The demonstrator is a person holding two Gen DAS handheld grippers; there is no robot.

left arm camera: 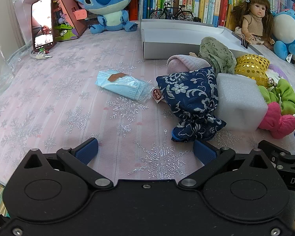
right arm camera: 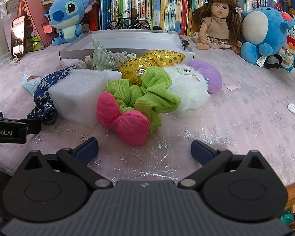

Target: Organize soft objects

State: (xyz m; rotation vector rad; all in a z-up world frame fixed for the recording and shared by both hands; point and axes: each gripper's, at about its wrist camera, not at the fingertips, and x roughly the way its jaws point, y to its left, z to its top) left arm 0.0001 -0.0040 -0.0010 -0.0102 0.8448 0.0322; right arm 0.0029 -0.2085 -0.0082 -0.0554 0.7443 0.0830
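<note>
Left wrist view: the left gripper [left arm camera: 145, 147] hovers low over a pink snowflake tablecloth [left arm camera: 59, 108], its blue-padded jaws spread wide and holding nothing. Just ahead of its right finger lies a navy brocade pouch [left arm camera: 190, 102], tied neck pointing toward the camera, long axis running away from it. A white foam block [left arm camera: 240, 100] presses against the pouch's right side; a packet of blue face masks [left arm camera: 122, 86] lies apart to the left, angled across the cloth. Behind stand a white cardboard box [left arm camera: 179, 39], a blue plush toy [left arm camera: 108, 5] and a doll [left arm camera: 255, 17].

Right wrist view: the right gripper [right arm camera: 144, 149] is equally wide open and empty. Directly in front sits a puffy pink bow [right arm camera: 123, 120], lying crosswise and touching a ribbed green scrunchie [right arm camera: 147, 94]. Behind them crowd a gold sequined cushion [right arm camera: 153, 63] and a fluffy white plush [right arm camera: 188, 88], with the box [right arm camera: 127, 37] beyond.
</note>
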